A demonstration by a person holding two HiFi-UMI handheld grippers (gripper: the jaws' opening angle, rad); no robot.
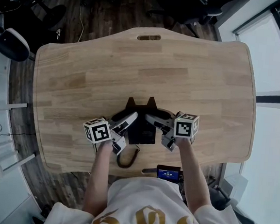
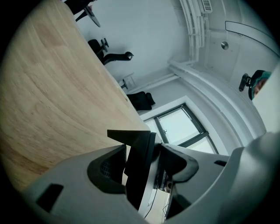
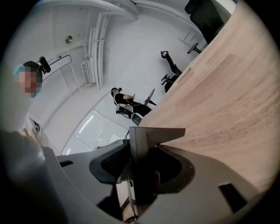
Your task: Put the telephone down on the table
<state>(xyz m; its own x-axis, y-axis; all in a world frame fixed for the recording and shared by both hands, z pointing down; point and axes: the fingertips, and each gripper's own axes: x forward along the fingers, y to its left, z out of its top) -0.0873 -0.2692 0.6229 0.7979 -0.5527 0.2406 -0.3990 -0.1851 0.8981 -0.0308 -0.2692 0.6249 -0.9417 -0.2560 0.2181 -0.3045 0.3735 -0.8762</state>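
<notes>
The black telephone point(image 1: 141, 126) is over the near middle of the wooden table point(image 1: 134, 69), held from both sides. My left gripper point(image 1: 125, 123) is shut on its left edge and my right gripper point(image 1: 157, 121) on its right edge. In the left gripper view the telephone's dark slab point(image 2: 136, 142) stands between the pads of the left gripper point(image 2: 144, 154). The right gripper view shows the same slab point(image 3: 144, 140) clamped in the right gripper point(image 3: 141, 162). Its coiled cord point(image 1: 127, 160) trails toward the near table edge. Whether the telephone touches the tabletop I cannot tell.
Bare wood point(image 2: 52, 96) spreads beyond the telephone up to a cable slot point(image 1: 149, 37) at the far edge. An office chair point(image 1: 12, 44) stands off the left corner. Windows point(image 1: 276, 53) line the right side. A person point(image 3: 124, 98) sits far off.
</notes>
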